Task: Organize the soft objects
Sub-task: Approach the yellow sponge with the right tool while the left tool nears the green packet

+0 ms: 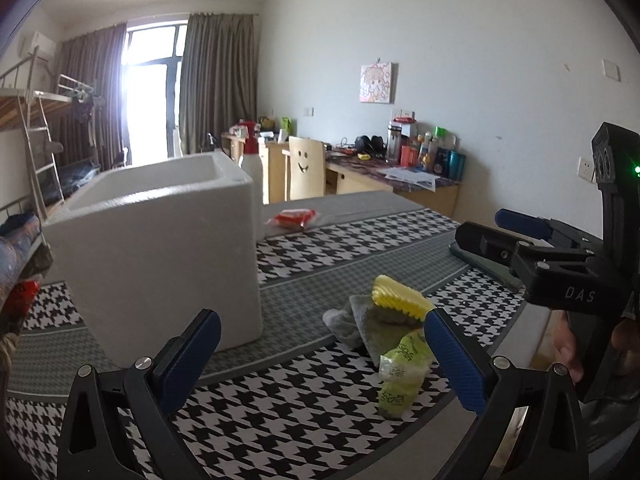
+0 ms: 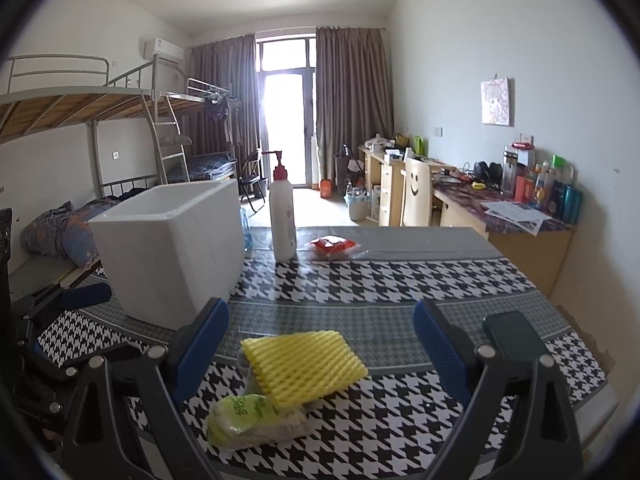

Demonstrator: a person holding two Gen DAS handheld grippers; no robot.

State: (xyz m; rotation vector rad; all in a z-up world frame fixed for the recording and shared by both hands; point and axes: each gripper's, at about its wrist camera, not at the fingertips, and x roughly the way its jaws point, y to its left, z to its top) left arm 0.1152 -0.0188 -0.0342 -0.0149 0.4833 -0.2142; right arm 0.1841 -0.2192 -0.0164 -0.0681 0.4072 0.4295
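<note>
Both tongs, left [image 1: 322,354] and right [image 2: 320,344], gape wide with nothing held. From left to right I see the white foam box [image 2: 168,248], then the yellow foam net [image 2: 304,364] piled on green tissue packs [image 2: 248,420] on the houndstooth surface [image 2: 400,280]. "DAS" marks my right tool.

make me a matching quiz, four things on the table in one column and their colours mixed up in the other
Things:
1. foam net
2. box
3. phone
4. snack pack

Colours:
a. red
b. dark green
c. yellow
d. white

Pairs: 1-c, 2-d, 3-b, 4-a
</note>
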